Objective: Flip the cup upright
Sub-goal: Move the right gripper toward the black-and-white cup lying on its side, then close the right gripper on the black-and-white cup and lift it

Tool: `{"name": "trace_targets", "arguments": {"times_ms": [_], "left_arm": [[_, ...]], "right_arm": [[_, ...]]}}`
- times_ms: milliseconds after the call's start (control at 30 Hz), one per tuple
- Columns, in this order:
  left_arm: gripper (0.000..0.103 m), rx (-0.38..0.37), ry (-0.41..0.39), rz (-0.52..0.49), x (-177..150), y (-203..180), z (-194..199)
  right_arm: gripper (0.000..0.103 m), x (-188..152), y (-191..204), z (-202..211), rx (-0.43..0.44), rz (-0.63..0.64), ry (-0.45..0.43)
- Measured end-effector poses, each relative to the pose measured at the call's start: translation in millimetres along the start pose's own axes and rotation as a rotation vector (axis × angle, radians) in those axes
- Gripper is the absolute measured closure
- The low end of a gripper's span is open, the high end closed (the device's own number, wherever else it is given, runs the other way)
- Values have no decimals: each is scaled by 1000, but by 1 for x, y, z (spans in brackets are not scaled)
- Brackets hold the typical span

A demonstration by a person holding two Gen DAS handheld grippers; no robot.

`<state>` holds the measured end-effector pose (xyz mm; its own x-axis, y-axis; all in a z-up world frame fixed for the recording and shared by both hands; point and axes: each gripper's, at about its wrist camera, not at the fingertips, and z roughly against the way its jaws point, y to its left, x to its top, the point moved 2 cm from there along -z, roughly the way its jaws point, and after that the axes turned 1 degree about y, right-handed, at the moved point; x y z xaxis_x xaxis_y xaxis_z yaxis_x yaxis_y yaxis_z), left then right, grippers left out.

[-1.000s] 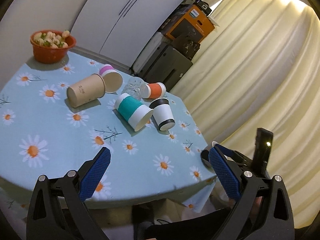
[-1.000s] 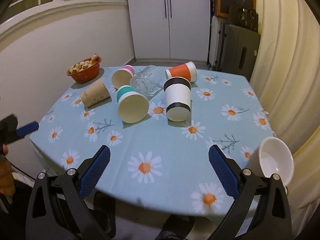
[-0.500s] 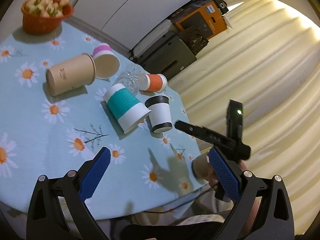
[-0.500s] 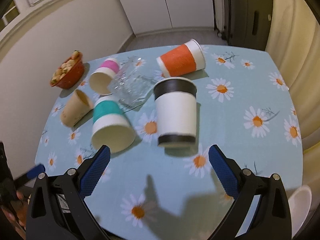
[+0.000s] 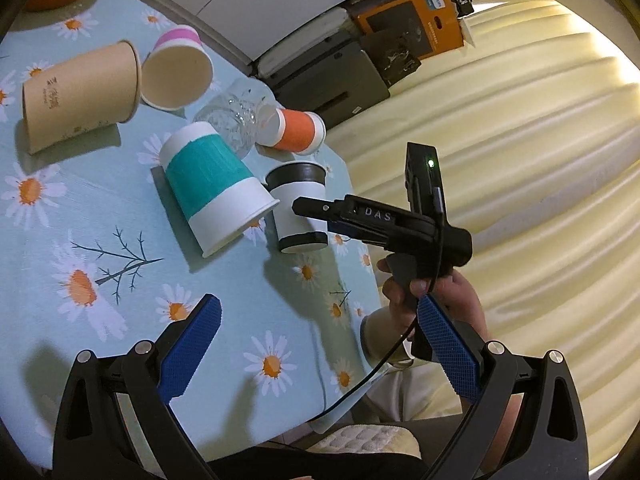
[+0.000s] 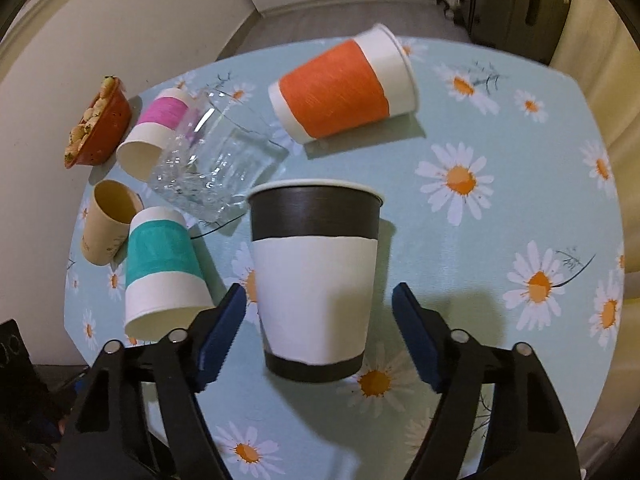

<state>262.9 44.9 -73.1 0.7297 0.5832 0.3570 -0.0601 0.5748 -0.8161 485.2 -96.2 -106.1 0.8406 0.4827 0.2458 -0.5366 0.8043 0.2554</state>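
Both jaws gape; my right gripper point(image 6: 316, 334) straddles the black-banded cup point(image 6: 314, 280). I fear squeezing crushes paper, or nudges the teal cup point(image 6: 162, 272) just left.

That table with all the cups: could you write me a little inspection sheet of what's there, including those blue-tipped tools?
Surface: table under a pale blue daisy cloth.
Job's things: black-and-white cup stands on the cloth, its wider end on top, whether that end is open cannot be told; teal cup, orange cup, pink cup and brown cup lie on their sides.
Clutter: clear glass lying among the cups; orange bowl of food at the far edge.
Grippers: right hand-held gripper open, its blue fingers either side of the black-and-white cup, not touching; left hand-held gripper open, holding nothing.
Cables: black cable hanging from the right tool.
Surroundings: cream curtain, orange box.
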Motion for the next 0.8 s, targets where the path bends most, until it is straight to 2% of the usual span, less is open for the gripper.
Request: {"name": "trace_targets", "arguments": {"times_ms": [100,400,800], "left_arm": [[7,17,10,-3,0,5,-4],[7,28,14,0,-2,10,1],[7,45,-4,-7,-10,5,31]], "right_arm": [[41,2,-5,-7,32,-25,38],[41,-3,-7,9,82,-46,40],[41,-58,38,60,174,-22,20]]}}
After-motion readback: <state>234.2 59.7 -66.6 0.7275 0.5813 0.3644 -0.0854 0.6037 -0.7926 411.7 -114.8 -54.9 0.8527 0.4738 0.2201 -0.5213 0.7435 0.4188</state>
